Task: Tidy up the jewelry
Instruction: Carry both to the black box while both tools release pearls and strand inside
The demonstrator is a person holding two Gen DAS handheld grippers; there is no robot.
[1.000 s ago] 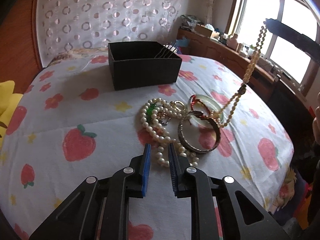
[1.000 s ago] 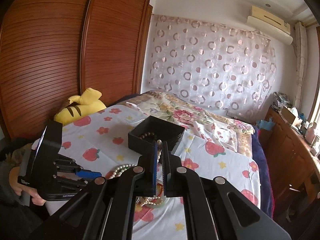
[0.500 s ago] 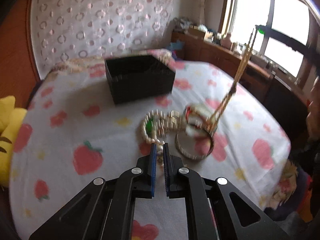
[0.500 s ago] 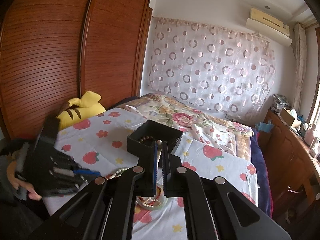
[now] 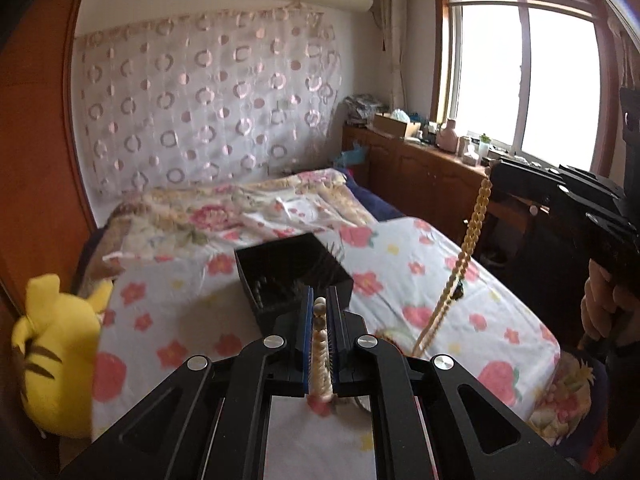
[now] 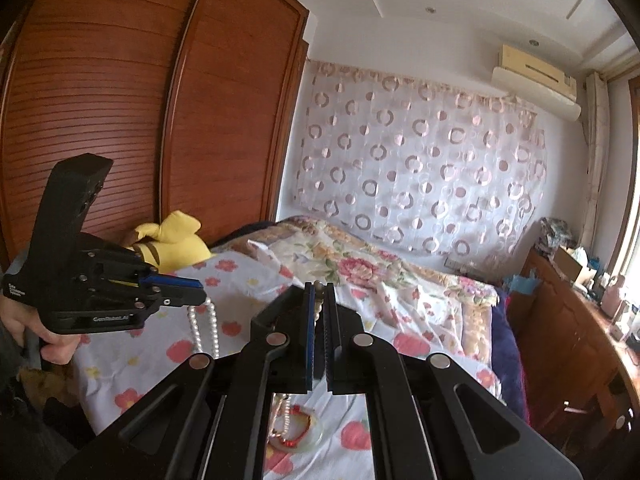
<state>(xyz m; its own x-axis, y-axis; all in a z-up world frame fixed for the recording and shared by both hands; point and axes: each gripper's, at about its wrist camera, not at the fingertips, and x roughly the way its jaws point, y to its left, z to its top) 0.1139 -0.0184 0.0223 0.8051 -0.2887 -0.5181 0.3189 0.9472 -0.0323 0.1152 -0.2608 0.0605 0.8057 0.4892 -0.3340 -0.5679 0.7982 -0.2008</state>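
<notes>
My left gripper [image 5: 319, 300] is shut on a white pearl necklace [image 5: 320, 344] and holds it up above the bed; the pearls hang from it in the right wrist view [image 6: 204, 330]. My right gripper [image 6: 319, 286] is shut on a golden bead necklace [image 5: 466, 248], which hangs down to the sheet. The black jewelry box [image 5: 292, 276] stands open on the bed just beyond my left fingertips. A jade bangle [image 6: 298, 432] and other jewelry lie on the sheet below my right gripper.
The strawberry-print sheet [image 5: 420, 264] covers the bed. A yellow plush toy [image 5: 60, 352] lies at the left edge. A wooden cabinet [image 5: 420, 172] with clutter runs under the window. A wooden wardrobe [image 6: 120, 100] stands to the left.
My left gripper closed on the pearl necklace and lifted it off the sheet, tilting up. My right gripper stayed shut on the golden necklace and rose a little.
</notes>
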